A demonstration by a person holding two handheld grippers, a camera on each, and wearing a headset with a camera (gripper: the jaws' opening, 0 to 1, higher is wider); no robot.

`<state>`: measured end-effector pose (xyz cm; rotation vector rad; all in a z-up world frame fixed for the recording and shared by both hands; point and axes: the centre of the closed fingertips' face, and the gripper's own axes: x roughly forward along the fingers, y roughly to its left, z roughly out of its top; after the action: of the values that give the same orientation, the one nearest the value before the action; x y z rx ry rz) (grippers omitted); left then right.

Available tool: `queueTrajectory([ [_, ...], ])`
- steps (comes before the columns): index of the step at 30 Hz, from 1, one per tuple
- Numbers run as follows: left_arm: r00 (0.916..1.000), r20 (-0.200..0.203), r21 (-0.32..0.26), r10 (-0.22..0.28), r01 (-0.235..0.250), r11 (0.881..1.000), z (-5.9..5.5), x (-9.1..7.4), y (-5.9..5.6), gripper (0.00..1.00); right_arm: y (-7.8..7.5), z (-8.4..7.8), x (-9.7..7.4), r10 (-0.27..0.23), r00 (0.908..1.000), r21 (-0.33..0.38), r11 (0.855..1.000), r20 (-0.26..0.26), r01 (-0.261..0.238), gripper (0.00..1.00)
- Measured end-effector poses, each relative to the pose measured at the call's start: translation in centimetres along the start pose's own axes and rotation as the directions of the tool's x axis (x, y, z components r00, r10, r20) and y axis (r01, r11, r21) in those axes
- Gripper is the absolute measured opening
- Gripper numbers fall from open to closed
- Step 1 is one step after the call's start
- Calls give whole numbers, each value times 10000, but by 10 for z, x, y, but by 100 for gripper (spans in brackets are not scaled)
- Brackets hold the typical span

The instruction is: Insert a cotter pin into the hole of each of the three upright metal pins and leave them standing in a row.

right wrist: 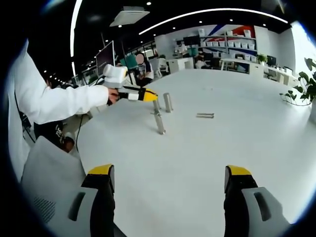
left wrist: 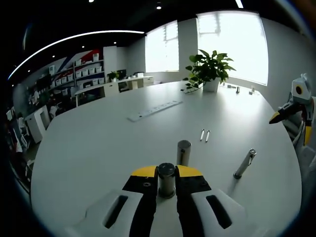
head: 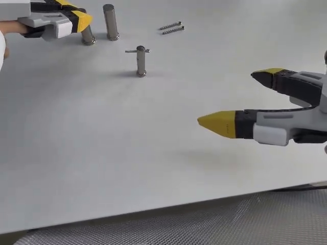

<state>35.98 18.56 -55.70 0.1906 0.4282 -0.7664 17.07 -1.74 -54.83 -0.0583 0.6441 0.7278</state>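
Three metal pins stand at the far left of the white table (head: 102, 153). My left gripper (head: 84, 20) is shut on the leftmost pin (head: 88, 37), whose top shows between the yellow jaws (left wrist: 166, 179). A second pin (head: 110, 22) stands upright just right of it, bare. The third pin (head: 141, 61) stands nearer to me with a cotter pin through its top. Two loose cotter pins (head: 171, 27) lie side by side beyond it. My right gripper (head: 232, 99) hovers open and holding nothing at the right, well away from the pins (right wrist: 160, 122).
A mesh chair back (head: 204, 224) sits below the table's near edge. Farther along the table lie a power strip (left wrist: 154, 109) and a potted plant (left wrist: 207, 69). A white sleeve (right wrist: 54, 98) reaches in behind the left gripper.
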Motion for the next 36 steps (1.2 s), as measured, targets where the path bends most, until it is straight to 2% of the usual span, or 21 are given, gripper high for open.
queueTrajectory([
  [8,10000,-30,96,6,-6,10000,-2,3,1,11,1,-1,0,-3,10000,28,10000,-14,3,90],
  [13,9989,-107,-221,447,-449,9987,-1,3,7,10,2,-1,0,16,10000,50,10000,23,-16,90],
  [17,9986,-302,-454,439,-453,9979,-2,1,6,10,2,1,-2,-12,10000,54,10000,97,11,90],
  [19,9989,-344,-272,319,-328,9991,0,-3,3,10,1,3,-2,-37,9998,68,10000,185,35,90],
  [21,9996,-273,166,77,-72,9998,5,-8,-2,10,3,4,-2,-41,9997,71,10000,245,40,90],
  [24,9999,-165,169,-48,51,9998,15,-19,-9,10,5,3,-3,-21,9997,91,10000,224,19,90],
  [27,9998,-34,423,-205,206,9989,25,-29,-17,10,7,4,-5,-6,9995,53,10000,319,4,90],
  [31,9993,122,691,-358,349,9970,39,-45,-31,10,7,6,-7,-27,9992,21,10000,402,26,90],
  [34,9987,217,738,-454,437,9963,45,-53,-43,10,7,8,-8,-30,9988,11,10000,479,30,90],
  [36,9974,370,783,-625,595,9952,51,-60,-55,10,8,8,-9,-26,9987,-6,10000,509,26,90],
])
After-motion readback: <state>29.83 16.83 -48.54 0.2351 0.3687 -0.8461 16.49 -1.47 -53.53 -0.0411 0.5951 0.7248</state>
